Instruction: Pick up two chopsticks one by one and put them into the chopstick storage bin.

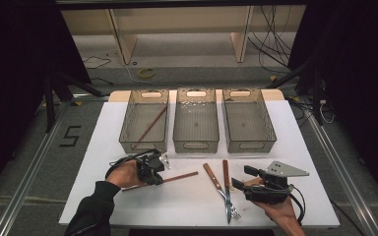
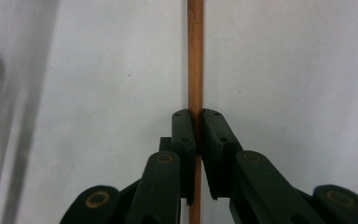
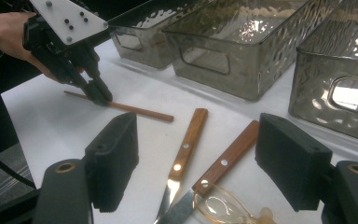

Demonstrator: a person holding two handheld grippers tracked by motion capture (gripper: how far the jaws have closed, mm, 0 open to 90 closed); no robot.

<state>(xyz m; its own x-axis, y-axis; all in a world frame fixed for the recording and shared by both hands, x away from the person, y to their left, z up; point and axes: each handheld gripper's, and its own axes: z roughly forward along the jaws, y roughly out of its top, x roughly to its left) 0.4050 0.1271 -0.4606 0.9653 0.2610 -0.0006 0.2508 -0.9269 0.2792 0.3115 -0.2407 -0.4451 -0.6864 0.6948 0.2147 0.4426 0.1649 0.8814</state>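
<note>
A brown chopstick point(image 1: 179, 176) lies on the white table, and my left gripper point(image 1: 156, 180) is shut on it near its left half. In the left gripper view the two black jaws pinch the chopstick point(image 2: 196, 56), which runs straight up from my left gripper point(image 2: 196, 116). My right gripper point(image 1: 242, 177) rests at the front right, jaws wide open with nothing between the pads. In the right gripper view my right gripper point(image 3: 203, 158) faces two wooden-handled utensils point(image 3: 189, 137), and farther off is the left gripper point(image 3: 98, 95) on the chopstick point(image 3: 140, 111).
Three grey see-through bins stand in a row at the back: left bin point(image 1: 128, 129), middle bin point(image 1: 196, 140), right bin point(image 1: 271, 129). A second chopstick point(image 1: 152, 123) leans inside the left bin. The two utensils point(image 1: 219, 183) cross at their metal ends near the front edge.
</note>
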